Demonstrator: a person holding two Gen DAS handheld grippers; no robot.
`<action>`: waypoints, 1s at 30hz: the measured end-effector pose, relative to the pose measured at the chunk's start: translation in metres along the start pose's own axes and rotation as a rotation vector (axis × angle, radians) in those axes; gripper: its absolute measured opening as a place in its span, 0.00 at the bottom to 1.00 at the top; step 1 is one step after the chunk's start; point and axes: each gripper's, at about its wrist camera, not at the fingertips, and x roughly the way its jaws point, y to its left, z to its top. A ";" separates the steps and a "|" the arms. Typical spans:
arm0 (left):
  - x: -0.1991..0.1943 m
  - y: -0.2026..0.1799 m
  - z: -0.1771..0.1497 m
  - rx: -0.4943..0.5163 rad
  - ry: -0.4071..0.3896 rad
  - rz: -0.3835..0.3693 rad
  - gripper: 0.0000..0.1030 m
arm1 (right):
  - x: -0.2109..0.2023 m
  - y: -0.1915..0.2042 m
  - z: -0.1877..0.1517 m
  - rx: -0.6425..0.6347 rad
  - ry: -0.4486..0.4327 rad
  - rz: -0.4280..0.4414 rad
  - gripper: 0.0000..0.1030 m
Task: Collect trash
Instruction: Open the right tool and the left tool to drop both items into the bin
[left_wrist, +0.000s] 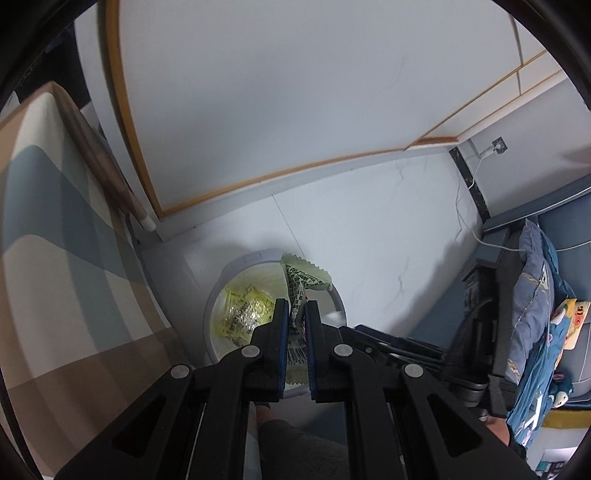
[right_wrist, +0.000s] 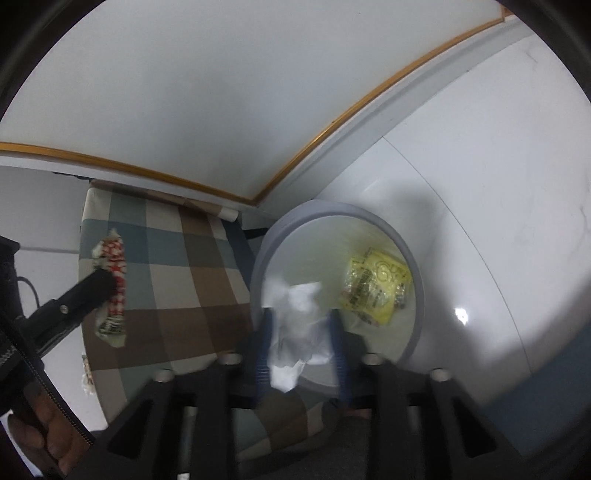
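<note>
Your right gripper sits directly over the near rim of the grey bin, and that is the relation the coming move turns on; the crumpled white tissue lies between its blue pads, already above the bin's open mouth, so it only needs to fall straight down; the jaws stand partly apart and the picture is blurred there, so I judge the tissue is loose or nearly so, though you cannot be certain the pads are clear of it. The tissue is a soft, ragged wad, pale against the bin's white liner; it should drop without catching. At the bottom of the bin lies a yellow wrapper, flat and shiny.

Your left gripper is also over the bin, clamped narrow on a pale green wrapper with a zigzag edge and a barcode; its long axis runs up along the jaws and away over the bin's far side; the right wrist view, oddly, shows a gripper finger against a red-and-white wrapper on the checked desk, so I cannot reconcile the two. Both hands are about equally near the bin; the right one looks readier to let go.
</note>
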 end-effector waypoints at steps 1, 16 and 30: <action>0.002 0.000 0.000 0.005 0.002 0.012 0.05 | -0.002 -0.003 0.000 0.008 -0.004 0.005 0.48; 0.046 -0.015 -0.004 0.054 0.216 0.038 0.05 | -0.066 -0.030 -0.016 0.065 -0.194 -0.099 0.55; 0.037 -0.011 -0.007 -0.021 0.230 0.075 0.60 | -0.092 -0.033 -0.033 0.081 -0.231 -0.112 0.58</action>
